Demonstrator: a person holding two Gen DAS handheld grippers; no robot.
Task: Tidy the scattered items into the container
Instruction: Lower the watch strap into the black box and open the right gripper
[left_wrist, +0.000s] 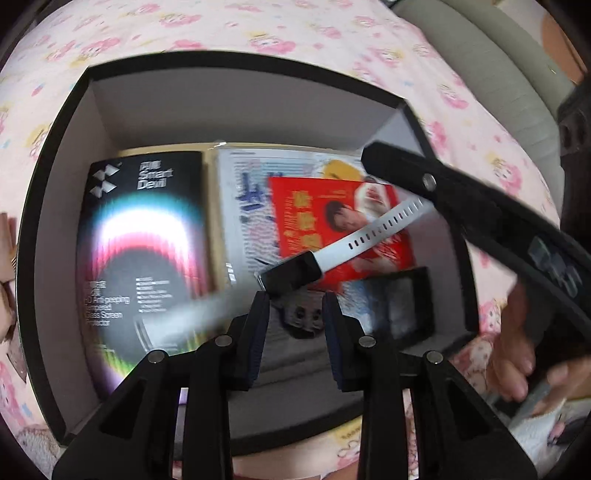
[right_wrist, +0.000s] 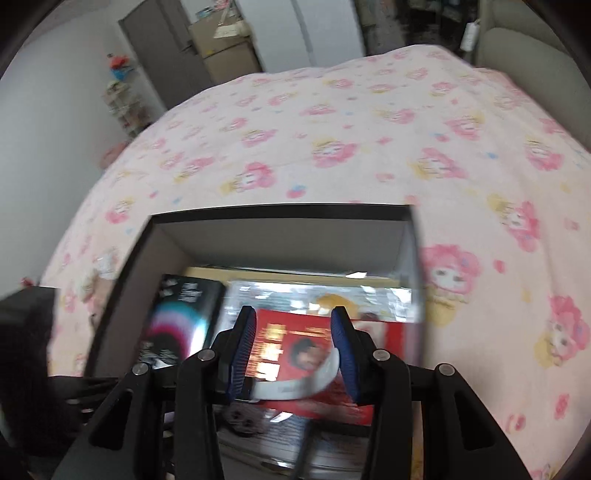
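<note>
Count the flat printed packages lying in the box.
3: the black Smart Devil package at left, the clear-wrapped sheet in the middle, the red card on top of it. Others may hide underneath.

Watch (left_wrist: 295, 275) strap's far end hidden behind right tool (left_wrist: 424, 177); small dark obj (left_wrist: 301, 317) below too blurred to ID.

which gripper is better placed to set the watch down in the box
Right. In its own view, the right gripper has the watch's white strap lying between its open pads, over the box. The left gripper is open just below the watch face.
</note>
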